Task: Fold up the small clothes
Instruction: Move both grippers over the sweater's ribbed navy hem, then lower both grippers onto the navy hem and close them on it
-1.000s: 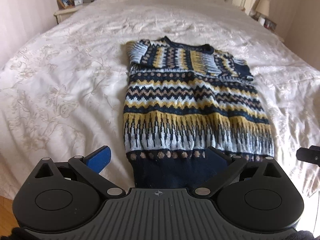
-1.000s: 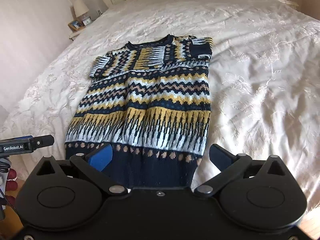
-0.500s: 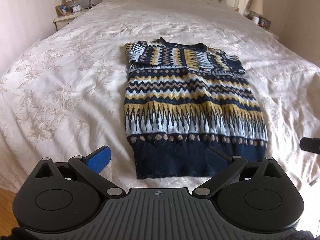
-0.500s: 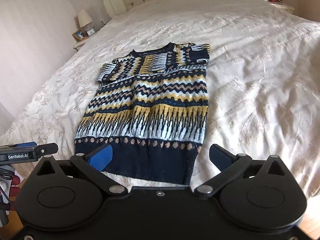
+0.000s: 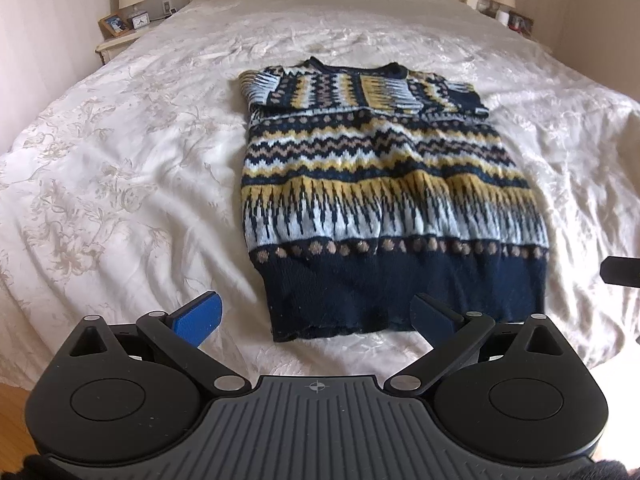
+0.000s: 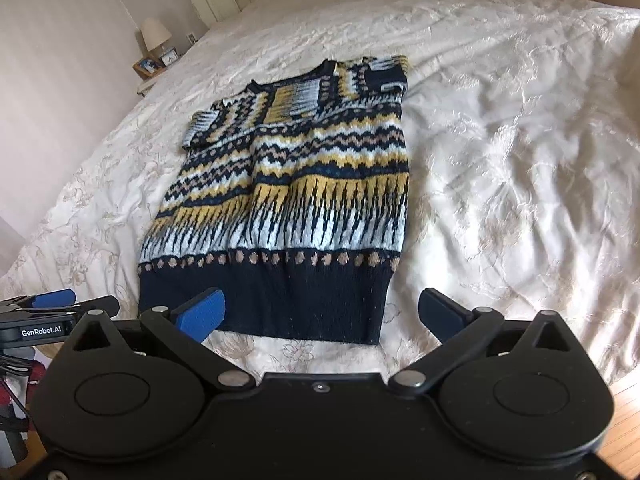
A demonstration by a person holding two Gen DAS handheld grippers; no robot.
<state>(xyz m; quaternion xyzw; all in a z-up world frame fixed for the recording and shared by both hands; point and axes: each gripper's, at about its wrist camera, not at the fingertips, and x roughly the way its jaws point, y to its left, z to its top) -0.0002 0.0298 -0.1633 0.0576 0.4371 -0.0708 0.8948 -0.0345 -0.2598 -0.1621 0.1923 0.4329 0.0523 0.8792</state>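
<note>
Navy, yellow and pale-blue knitwear fills the centre of both views: a patterned sweater (image 5: pixel 388 196) lies flat on a cream bedspread (image 5: pixel 120 184), sleeves folded across its chest, dark hem nearest the cameras. Left gripper (image 5: pixel 316 316) and right gripper (image 6: pixel 320 312) sit at the bottom of each frame, jaws spread wide, holding nothing.

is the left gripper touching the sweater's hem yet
Apart. In the left wrist view the left gripper is open, and bare bedspread shows between its blue fingertips and the sweater, so nothing is gripped.
</note>
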